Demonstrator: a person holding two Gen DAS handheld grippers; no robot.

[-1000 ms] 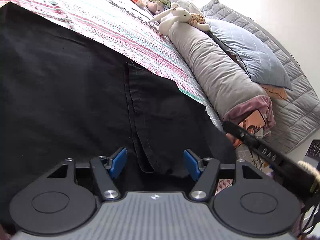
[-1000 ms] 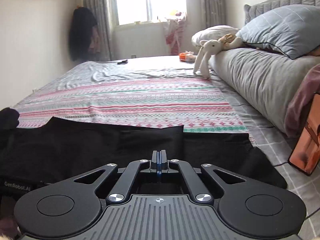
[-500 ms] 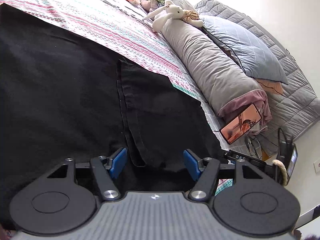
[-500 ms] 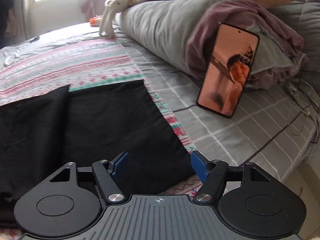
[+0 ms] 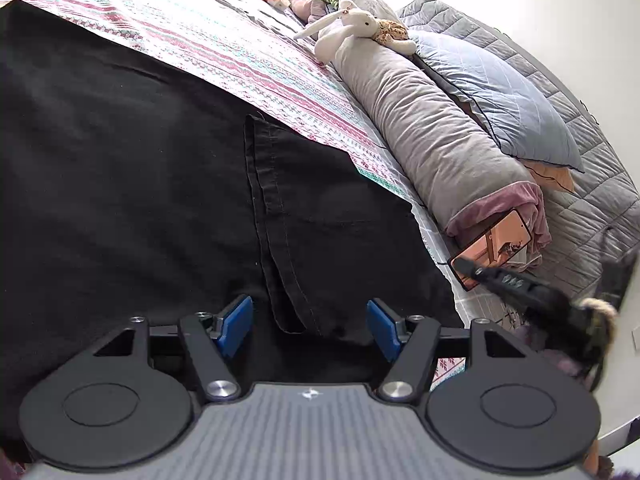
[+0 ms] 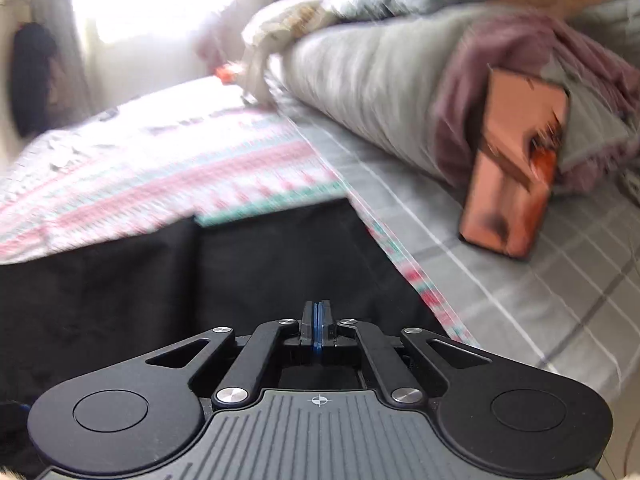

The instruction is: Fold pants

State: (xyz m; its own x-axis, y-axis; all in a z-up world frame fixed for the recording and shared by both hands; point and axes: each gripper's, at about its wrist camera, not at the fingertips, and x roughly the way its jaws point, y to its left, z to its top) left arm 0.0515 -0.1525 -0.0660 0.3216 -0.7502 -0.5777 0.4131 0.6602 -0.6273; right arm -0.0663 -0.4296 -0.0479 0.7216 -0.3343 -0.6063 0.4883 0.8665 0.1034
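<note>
Black pants point(image 5: 140, 184) lie flat on the striped bedspread point(image 5: 224, 40), a folded-over edge with a stitched hem point(image 5: 276, 220) running toward me. My left gripper point(image 5: 310, 330) is open, its blue pads just above the near edge of the cloth, holding nothing. My right gripper point(image 6: 317, 320) is shut, pads together, low over the right end of the pants point(image 6: 260, 272); I cannot tell whether cloth is pinched between them. In the left wrist view the right gripper point(image 5: 516, 284) shows as a dark blurred shape at the right.
A long grey bolster point(image 5: 432, 140) with a white plush rabbit point(image 5: 344, 28) lies along the right. A phone point(image 5: 496, 248) leans against it; it also shows in the right wrist view point(image 6: 516, 176). A blue pillow point(image 5: 500, 96) and grey quilt sit behind. Checked sheet point(image 6: 540, 300) at right.
My right gripper has closed from open and swung; its view is now motion-blurred. My left gripper stayed open and hardly moved over the pants' near edge.
</note>
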